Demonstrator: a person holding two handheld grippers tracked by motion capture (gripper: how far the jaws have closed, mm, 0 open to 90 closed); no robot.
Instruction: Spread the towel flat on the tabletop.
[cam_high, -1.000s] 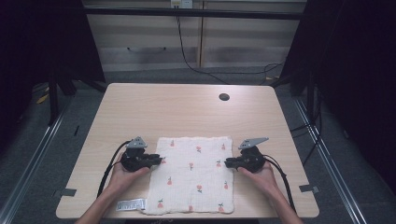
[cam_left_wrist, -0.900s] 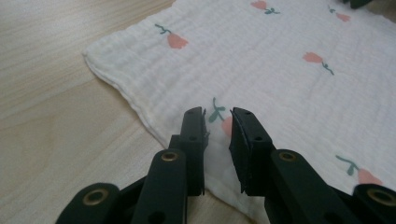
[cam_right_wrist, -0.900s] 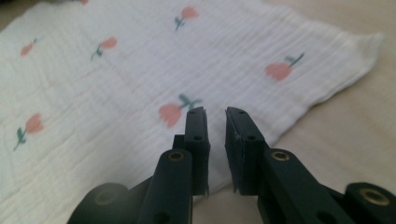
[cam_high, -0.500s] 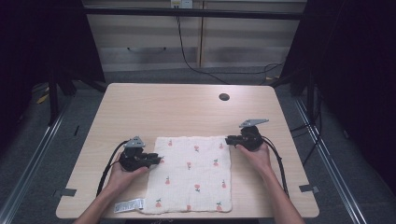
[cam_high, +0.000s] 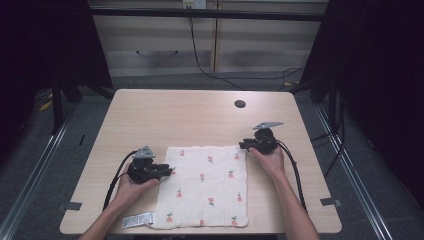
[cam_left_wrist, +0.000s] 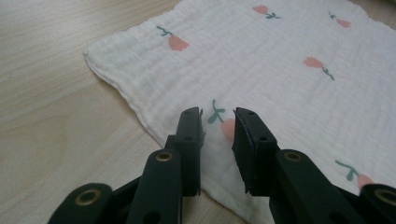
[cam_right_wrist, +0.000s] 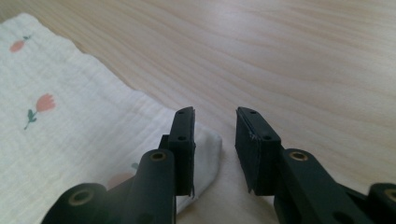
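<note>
Wooden table in a dark room

The pale wood table (cam_high: 175, 115) has a small round dark hole (cam_high: 240, 104) near its far edge. Behind it stands a low light cabinet (cam_high: 210, 45) with a cable (cam_high: 200, 60) hanging down its front to the grey floor (cam_high: 45, 150). Metal rails (cam_high: 30, 185) run along the floor on either side.

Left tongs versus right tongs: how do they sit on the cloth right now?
The left tongs straddle the cloth along its left edge; the right tongs sit at its far right corner, mostly over bare table. The right gap looks wider. Both are open, gripping nothing.
</note>
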